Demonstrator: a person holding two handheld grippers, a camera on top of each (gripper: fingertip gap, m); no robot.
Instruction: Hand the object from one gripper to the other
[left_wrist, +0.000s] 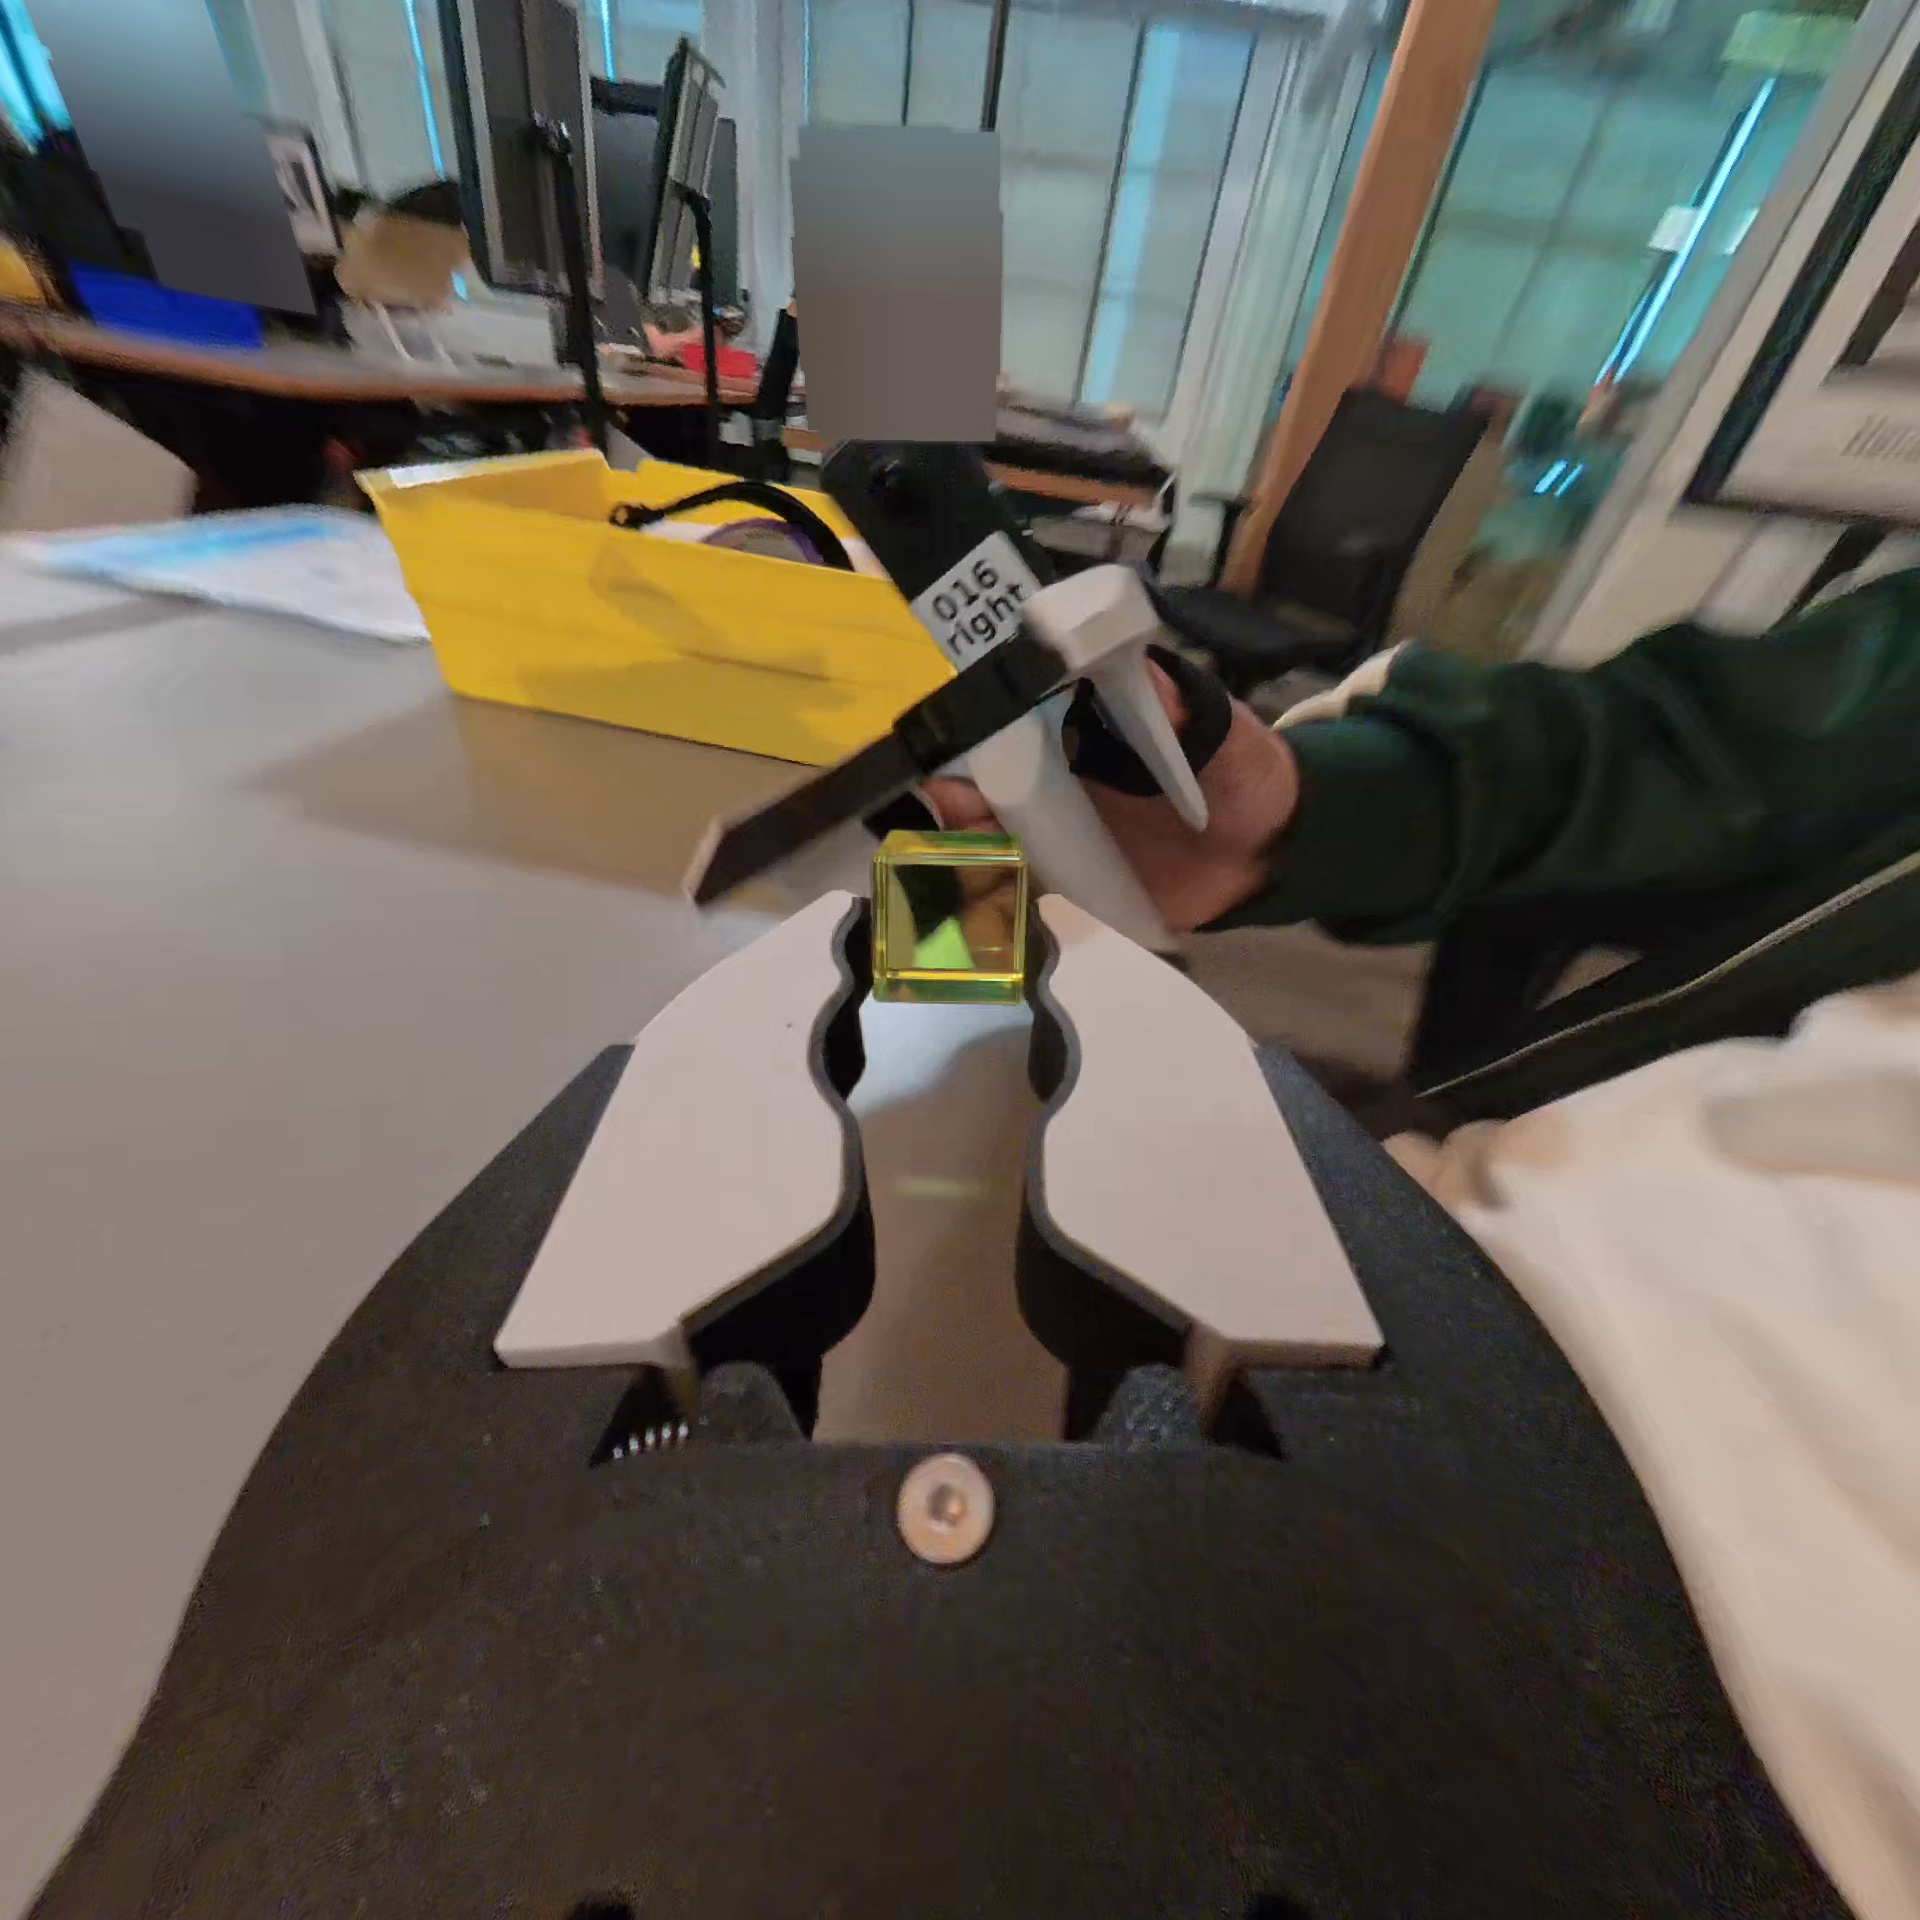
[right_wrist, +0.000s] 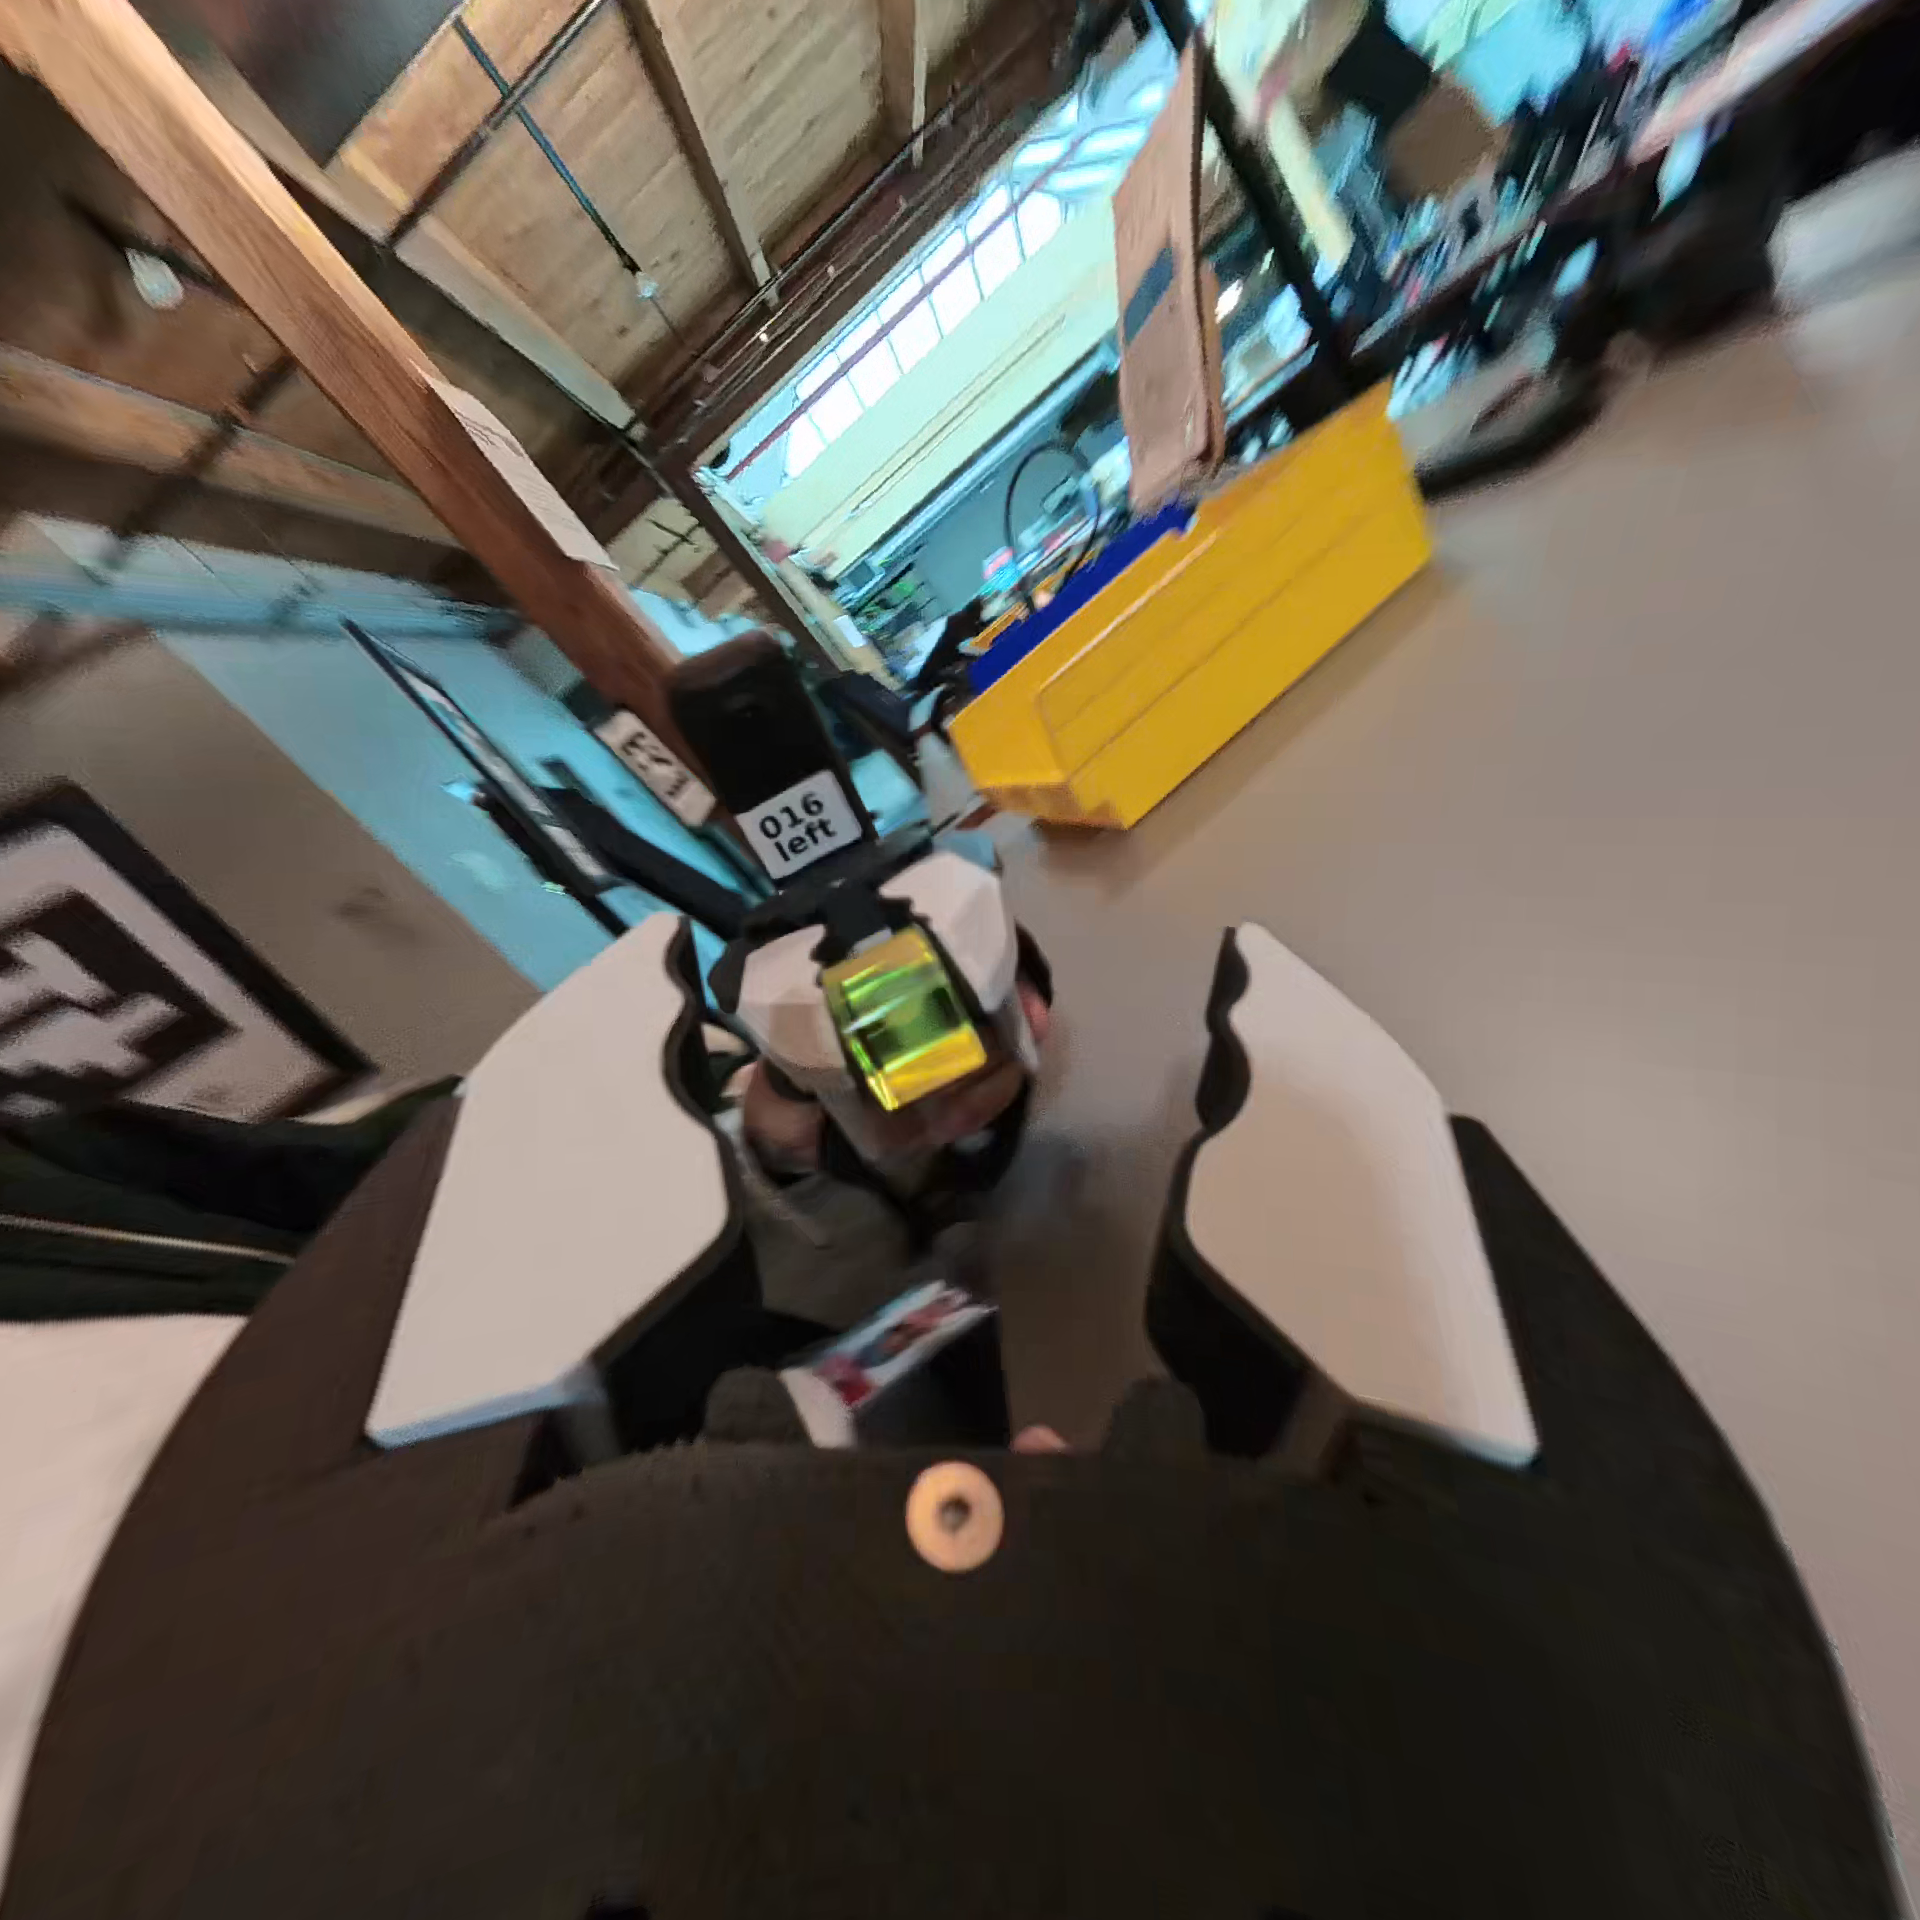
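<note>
A clear yellow-green cube (left_wrist: 948, 920) is pinched between the white fingertips of my left gripper (left_wrist: 948, 940), held above the table. My right gripper (left_wrist: 748, 847) is just beyond the cube, angled down to the left, in a person's hand (left_wrist: 1226, 821). In the right wrist view my right gripper (right_wrist: 956, 940) is open wide. The cube (right_wrist: 909, 1023) shows in the gap between its fingers, nearer the left one and touching neither. The left gripper's white fingers (right_wrist: 977, 925) hold the cube there.
A yellow bin (left_wrist: 644, 613) with a black cord in it stands on the beige table (left_wrist: 260, 935) behind the grippers; it also shows in the right wrist view (right_wrist: 1195, 665). A green sleeve (left_wrist: 1558, 748) reaches in from the right. Desks, monitors and a wooden post stand behind. Left and right tips are no more than a few centimetres apart.
</note>
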